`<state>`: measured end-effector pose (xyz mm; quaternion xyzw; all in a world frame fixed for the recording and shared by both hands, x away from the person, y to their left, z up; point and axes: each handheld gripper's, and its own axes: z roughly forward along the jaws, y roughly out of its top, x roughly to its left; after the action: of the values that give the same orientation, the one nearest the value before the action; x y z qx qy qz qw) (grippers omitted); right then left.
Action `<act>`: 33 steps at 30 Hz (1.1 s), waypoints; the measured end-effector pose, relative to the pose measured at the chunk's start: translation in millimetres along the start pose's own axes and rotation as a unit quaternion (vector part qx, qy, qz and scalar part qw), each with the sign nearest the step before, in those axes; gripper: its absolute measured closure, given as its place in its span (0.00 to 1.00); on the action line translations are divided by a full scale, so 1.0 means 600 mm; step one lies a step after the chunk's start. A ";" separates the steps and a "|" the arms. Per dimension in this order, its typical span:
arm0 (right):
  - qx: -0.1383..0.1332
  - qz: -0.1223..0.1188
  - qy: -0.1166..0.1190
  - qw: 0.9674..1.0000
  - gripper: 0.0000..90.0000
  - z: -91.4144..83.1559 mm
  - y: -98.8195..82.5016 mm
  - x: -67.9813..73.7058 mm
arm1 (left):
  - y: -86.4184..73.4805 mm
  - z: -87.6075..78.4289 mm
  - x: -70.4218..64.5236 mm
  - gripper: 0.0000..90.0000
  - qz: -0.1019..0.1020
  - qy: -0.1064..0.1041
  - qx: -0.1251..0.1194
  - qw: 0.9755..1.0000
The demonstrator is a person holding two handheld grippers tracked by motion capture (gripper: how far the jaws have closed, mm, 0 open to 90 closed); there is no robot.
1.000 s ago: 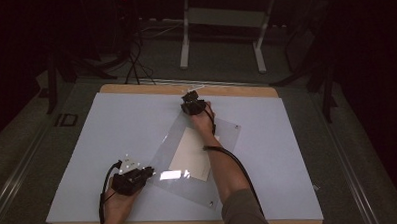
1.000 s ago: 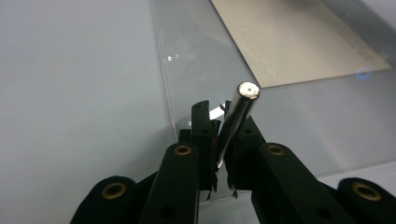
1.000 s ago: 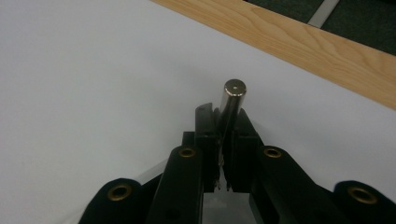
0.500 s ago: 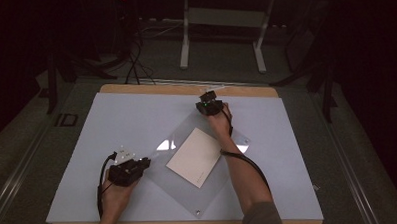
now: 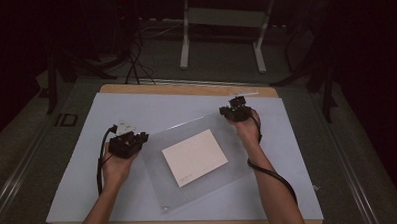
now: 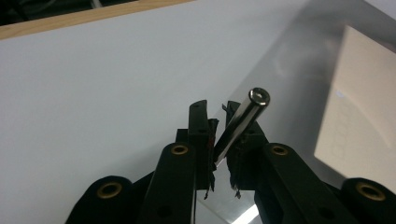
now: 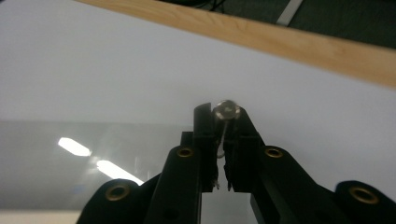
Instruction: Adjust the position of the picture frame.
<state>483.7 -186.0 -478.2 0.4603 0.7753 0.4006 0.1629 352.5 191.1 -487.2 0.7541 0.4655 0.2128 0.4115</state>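
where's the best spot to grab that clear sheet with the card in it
Judging by its pose, at the metal corner posts: the clear sheet is thin, flat and wide, so each tool comes in from an opposite corner, as the left tool and right tool do.

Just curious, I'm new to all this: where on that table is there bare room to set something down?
Bare white mat lies behind the clear sheet toward the wooden far edge, and along the near-left side beside the left forearm. The middle is crowded by the sheet and its cream card.
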 end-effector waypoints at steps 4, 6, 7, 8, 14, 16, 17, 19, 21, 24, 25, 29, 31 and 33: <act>0.015 -0.005 0.010 1.000 0.93 -0.028 -0.023 -0.006 | 0.020 0.021 0.019 0.91 0.011 0.006 0.012 1.000; 0.019 -0.009 0.008 1.000 0.93 -0.038 -0.034 -0.002 | 0.027 0.034 0.031 0.91 0.002 0.007 0.015 1.000; 0.020 -0.008 0.009 1.000 0.92 -0.044 -0.042 0.000 | 0.030 0.042 0.037 0.91 -0.003 0.008 0.019 1.000; 0.024 -0.008 0.008 1.000 0.92 -0.048 -0.048 0.003 | 0.033 0.051 0.042 0.91 -0.007 0.007 0.025 1.000; 0.037 -0.014 0.009 0.999 0.92 -0.061 -0.085 0.012 | 0.030 0.084 0.043 0.92 -0.013 0.011 0.056 0.998; 0.043 -0.010 0.007 0.999 0.92 -0.057 -0.094 0.006 | 0.022 0.096 0.032 0.93 0.012 0.026 0.079 0.996; 0.047 -0.010 0.003 0.999 0.93 -0.051 -0.098 0.003 | 0.016 0.104 0.027 0.94 0.016 0.028 0.092 0.995; 0.069 -0.026 -0.023 0.997 0.95 -0.035 -0.109 0.005 | 0.003 0.118 0.027 0.94 -0.001 0.029 0.093 0.995; 0.060 -0.008 -0.020 0.998 0.95 -0.030 -0.118 0.002 | -0.001 0.117 0.026 0.94 -0.012 0.030 0.084 0.996; 0.055 -0.016 -0.024 0.998 0.95 -0.031 -0.120 0.004 | -0.004 0.116 0.027 0.94 -0.018 0.032 0.077 0.996; 0.055 -0.016 -0.024 0.998 0.95 -0.030 -0.121 0.004 | -0.004 0.116 0.026 0.94 -0.020 0.033 0.076 0.996; 0.046 -0.021 -0.022 0.998 0.95 -0.030 -0.124 0.003 | -0.006 0.116 0.024 0.94 -0.029 0.038 0.072 0.996; 0.041 -0.022 -0.023 0.999 0.95 -0.030 -0.126 0.003 | -0.006 0.116 0.022 0.94 -0.032 0.043 0.072 0.996; 0.041 -0.021 -0.022 0.999 0.95 -0.030 -0.126 0.003 | -0.007 0.116 0.023 0.93 -0.033 0.040 0.071 0.996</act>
<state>427.4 -212.3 -525.2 0.4588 0.7971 0.3544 0.1690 406.1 174.7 -531.2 0.7566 0.5198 0.1957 0.3451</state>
